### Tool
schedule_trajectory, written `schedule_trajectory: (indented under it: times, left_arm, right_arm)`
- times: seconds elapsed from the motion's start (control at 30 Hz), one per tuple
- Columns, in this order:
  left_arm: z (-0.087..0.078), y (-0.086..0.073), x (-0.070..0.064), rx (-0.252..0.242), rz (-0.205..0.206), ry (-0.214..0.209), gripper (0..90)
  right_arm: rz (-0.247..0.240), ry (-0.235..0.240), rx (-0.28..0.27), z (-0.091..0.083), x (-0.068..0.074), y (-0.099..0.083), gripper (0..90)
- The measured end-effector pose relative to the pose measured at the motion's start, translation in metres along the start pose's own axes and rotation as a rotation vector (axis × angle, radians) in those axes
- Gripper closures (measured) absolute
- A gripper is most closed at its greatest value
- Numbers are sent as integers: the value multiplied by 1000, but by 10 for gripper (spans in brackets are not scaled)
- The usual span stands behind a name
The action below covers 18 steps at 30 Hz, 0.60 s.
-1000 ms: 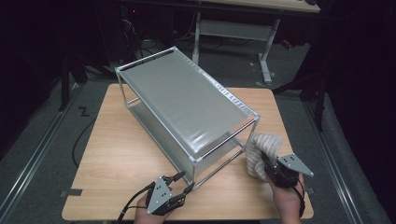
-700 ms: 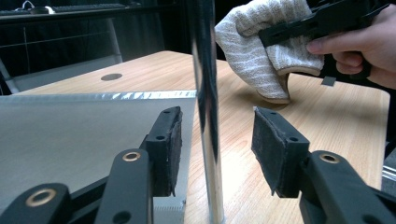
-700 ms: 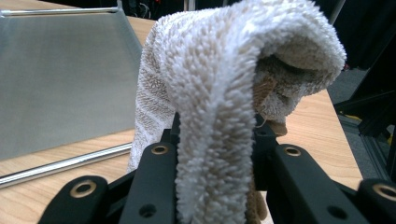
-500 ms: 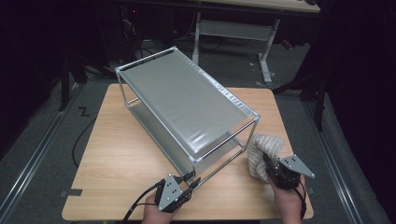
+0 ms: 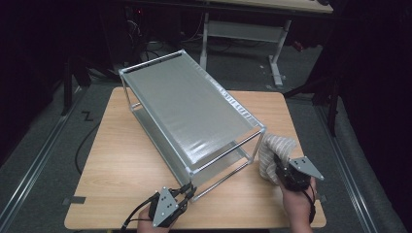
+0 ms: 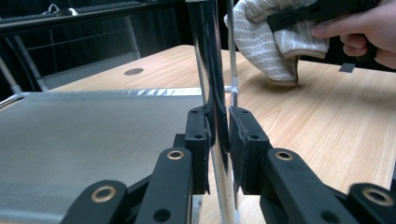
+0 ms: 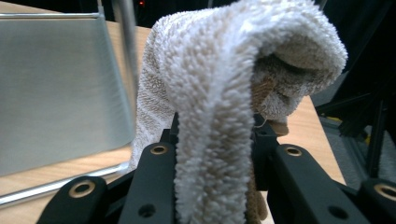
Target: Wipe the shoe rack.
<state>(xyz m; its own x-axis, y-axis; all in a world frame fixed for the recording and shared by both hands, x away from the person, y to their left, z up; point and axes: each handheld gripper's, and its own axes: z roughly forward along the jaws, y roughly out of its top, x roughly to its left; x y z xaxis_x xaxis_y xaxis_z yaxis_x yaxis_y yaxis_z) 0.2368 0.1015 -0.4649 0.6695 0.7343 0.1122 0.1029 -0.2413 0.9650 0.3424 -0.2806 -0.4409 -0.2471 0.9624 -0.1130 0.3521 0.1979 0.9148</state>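
high view above table looking forward-down, gripper views close along jaws; all share rack (image 5: pixel 194 116), towel (image 5: pixel 273 154)

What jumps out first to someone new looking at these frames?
The two-tier metal rack standing slantwise across the middle of the wooden table. Next, the striped towel bunched in the right tongs at the rack's near right corner, hanging over the jaws. Then the left tongs, clamped on the rack's near corner post at the table's front edge.
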Motion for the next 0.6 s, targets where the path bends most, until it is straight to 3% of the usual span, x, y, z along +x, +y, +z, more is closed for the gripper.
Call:
schedule_trajectory:
  times: [0.07, 0.3, 0.43, 0.6]
  left_arm:
    - [-4, -1, 0, 5, -2, 10, 777]
    - [-11, -1, -1, 0, -4, 35, 760]
    - [-8, 4, -1, -15, -14, 30, 626]
    - [-6, 4, 1, -11, -19, 32, 639]
  right_arm:
    - [-4, -10, -2, 4, 3, 2, 699]
    - [-34, 34, -20, 16, 17, 8, 686]
    - [-69, 85, -63, 15, 27, 13, 668]
    - [-33, 151, -109, 8, 33, 19, 606]
